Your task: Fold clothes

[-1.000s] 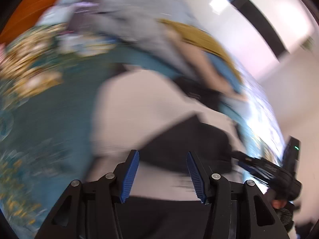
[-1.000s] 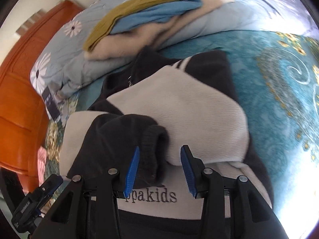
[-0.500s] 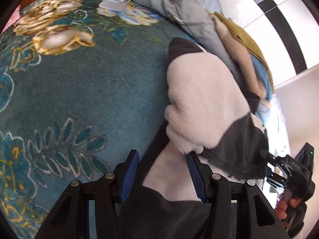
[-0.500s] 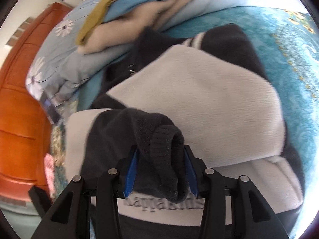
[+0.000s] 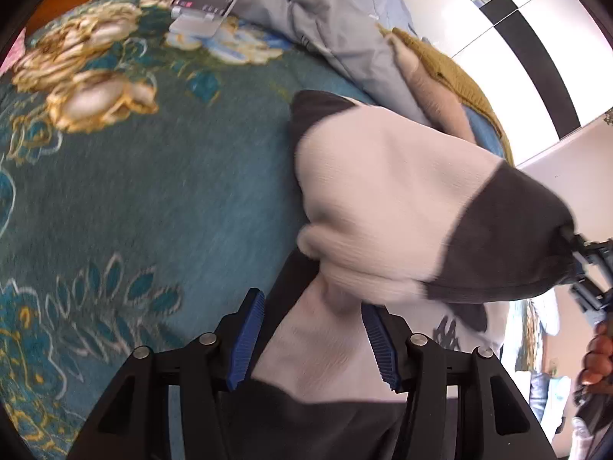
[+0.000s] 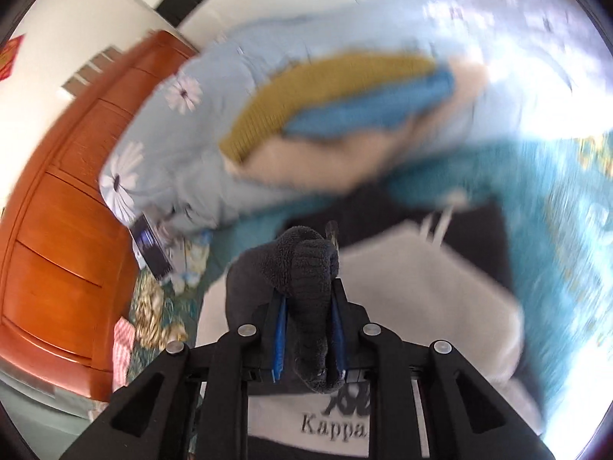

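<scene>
A cream and dark grey fleece sweater (image 5: 387, 199) lies on the teal flowered bedspread (image 5: 134, 199). My right gripper (image 6: 308, 337) is shut on the sweater's dark ribbed sleeve cuff (image 6: 310, 287) and holds it raised above the cream body (image 6: 421, 291), which carries a "Kappa" logo. In the left wrist view the lifted sleeve stretches right to that gripper (image 5: 586, 268). My left gripper (image 5: 312, 337) is open, its blue pads either side of the sweater's lower left edge, not closed on it.
A pile of mustard, blue and beige clothes (image 6: 337, 107) rests on a light blue daisy quilt (image 6: 172, 142) at the back. A phone on a stand (image 5: 214, 0) sits on the bedspread. An orange wooden headboard (image 6: 57, 230) is at the left.
My right gripper closed on the dark sleeve cuff and lifted it up. My left gripper moved to the sweater's left edge and stayed open.
</scene>
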Available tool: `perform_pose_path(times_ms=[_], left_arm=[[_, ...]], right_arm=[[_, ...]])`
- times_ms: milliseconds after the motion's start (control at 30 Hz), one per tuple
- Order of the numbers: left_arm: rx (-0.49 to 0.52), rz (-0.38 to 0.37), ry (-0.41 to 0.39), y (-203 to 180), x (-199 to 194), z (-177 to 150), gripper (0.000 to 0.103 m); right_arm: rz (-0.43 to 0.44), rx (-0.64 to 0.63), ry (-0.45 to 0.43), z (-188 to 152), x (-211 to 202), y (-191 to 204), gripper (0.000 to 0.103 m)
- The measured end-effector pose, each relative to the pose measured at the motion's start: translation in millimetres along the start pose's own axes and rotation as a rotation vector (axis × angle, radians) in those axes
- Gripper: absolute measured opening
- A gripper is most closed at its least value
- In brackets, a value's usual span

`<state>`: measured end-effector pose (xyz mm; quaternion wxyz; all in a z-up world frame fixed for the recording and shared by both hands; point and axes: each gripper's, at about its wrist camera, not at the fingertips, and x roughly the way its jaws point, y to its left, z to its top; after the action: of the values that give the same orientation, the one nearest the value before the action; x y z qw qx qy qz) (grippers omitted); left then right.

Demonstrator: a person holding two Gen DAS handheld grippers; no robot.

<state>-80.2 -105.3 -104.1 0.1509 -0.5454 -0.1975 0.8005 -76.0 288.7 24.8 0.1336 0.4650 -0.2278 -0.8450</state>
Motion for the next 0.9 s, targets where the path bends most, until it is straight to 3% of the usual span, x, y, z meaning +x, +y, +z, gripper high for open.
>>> perform_pose_path(times_ms=[100, 233, 367, 433, 767, 900], left_arm=[[-0.008, 0.042, -0.011, -3, 4, 3, 0.057], [-0.049, 0.094, 0.006, -2, 18, 2, 0.057], [-0.065, 0.098, -0.001, 3, 22, 1, 0.058], [-0.048, 0.109, -0.005, 5, 19, -2, 0.058], [-0.039, 0.101, 0.000, 1, 9, -3, 0.057], [-0.064, 0.066, -0.059, 11, -23, -5, 0.057]], right_arm=[[-0.047, -0.033, -0.043, 13, -15, -7, 0.021], [-0.152, 0.014, 0.037, 4, 1, -51, 0.021], [-0.270, 0.123, 0.130, -21, 27, -110, 0.021], [-0.269, 0.196, 0.150, -32, 35, -134, 0.021], [-0.288, 0.153, 0.172, -22, 39, -132, 0.023], [-0.278, 0.120, 0.173, -18, 24, -124, 0.033]])
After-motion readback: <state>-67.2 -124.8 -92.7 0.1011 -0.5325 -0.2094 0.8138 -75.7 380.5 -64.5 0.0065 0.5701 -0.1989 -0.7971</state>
